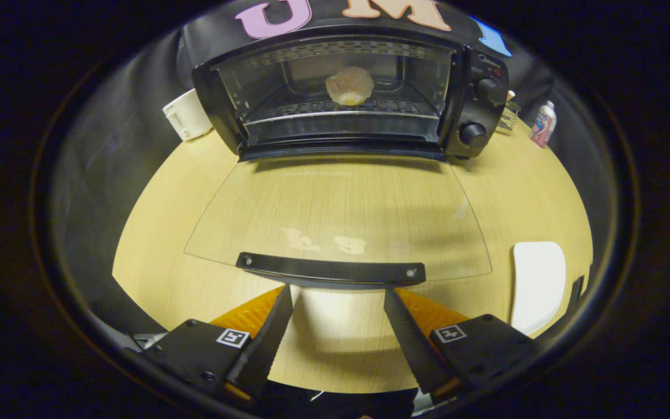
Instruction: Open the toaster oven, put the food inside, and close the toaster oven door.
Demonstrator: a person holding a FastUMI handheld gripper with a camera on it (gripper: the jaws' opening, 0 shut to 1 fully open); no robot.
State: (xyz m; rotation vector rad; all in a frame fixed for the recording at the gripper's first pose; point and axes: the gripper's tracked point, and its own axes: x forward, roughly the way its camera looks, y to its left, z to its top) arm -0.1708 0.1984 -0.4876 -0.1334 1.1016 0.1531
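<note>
— Nearest the lens, what do you see?

— Two fingers of the gripper (338, 297), spread wide with bare table (154, 233) between them. The jaws hold nothing; their tips sit right at the near edge of the door handle (330, 270), and I cannot tell whether they touch it.

— And the door?

— Folded all the way down. The glass door (341, 215) lies flat above the wooden table, clear enough that the grain shows through, with two pale smudges or reflections on it. Its long axis runs from 9 to 3 o'clock, as does the dark handle bar along its near edge, fixed by a screw at each end.

— The oven itself?

— At 12 o'clock from the fingers, beyond the door. The toaster oven (346, 87) is a black box, mouth facing the camera, with two round knobs (482, 113) stacked on its panel at the 3 o'clock side.

— Is the food in?

— Yes. A round, pale, flattish piece of food (350, 85) sits on the wire rack inside, roughly central.

— Anything else?

— A white container (186, 114) just beside the oven at 9 o'clock, a small bottle (544, 123) off at 2 o'clock, and a white flat thing (537, 285) on the table at 3 o'clock of the fingers.
</note>
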